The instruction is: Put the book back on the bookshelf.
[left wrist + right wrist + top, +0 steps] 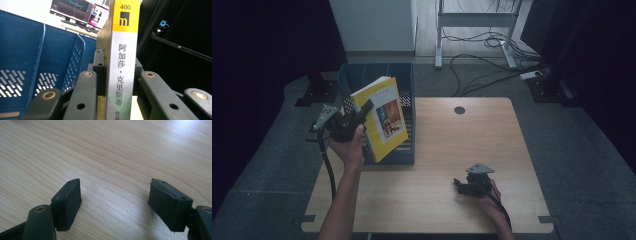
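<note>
While left claw point(364, 111) clamps book point(384, 117) | over blue rack point(408, 150)

Yellow-covered book point(381, 116) with a picture panel on its front and a white band low on the spine — printed "400", an "m" and Chinese characters. Held aloft and tilted, top leaning toward the left, above the front of the blue file rack point(404, 80). Clamped across its thickness at the spine edge — closed, off the worktop point(472, 145).
</note>
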The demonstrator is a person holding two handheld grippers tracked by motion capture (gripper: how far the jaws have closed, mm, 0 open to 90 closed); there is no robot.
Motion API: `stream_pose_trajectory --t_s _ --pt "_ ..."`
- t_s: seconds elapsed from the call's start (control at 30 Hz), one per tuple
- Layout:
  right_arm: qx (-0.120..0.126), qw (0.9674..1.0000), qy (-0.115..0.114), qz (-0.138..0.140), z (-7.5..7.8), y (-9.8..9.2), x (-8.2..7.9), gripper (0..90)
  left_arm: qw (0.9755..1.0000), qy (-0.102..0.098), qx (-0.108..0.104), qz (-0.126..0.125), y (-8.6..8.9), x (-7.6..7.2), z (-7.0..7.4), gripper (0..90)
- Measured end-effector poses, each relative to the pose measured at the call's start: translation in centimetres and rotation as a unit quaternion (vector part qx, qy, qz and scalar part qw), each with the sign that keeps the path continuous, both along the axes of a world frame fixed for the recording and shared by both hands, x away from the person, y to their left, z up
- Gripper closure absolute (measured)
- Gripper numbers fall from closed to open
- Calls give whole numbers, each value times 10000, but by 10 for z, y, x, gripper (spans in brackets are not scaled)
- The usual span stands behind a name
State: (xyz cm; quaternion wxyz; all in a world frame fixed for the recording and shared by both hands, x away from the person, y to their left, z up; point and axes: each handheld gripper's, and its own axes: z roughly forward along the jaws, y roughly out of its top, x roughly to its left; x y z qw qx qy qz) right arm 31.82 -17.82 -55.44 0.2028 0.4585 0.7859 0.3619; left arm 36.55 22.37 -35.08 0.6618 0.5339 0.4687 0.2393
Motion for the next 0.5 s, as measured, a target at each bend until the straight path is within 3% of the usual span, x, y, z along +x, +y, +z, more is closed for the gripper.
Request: stream_pose_trajectory --t_s 0.5 --pt "1 10000 0 -1 0 0 0 255 9998 153 91 58 -3 16 -4 755"
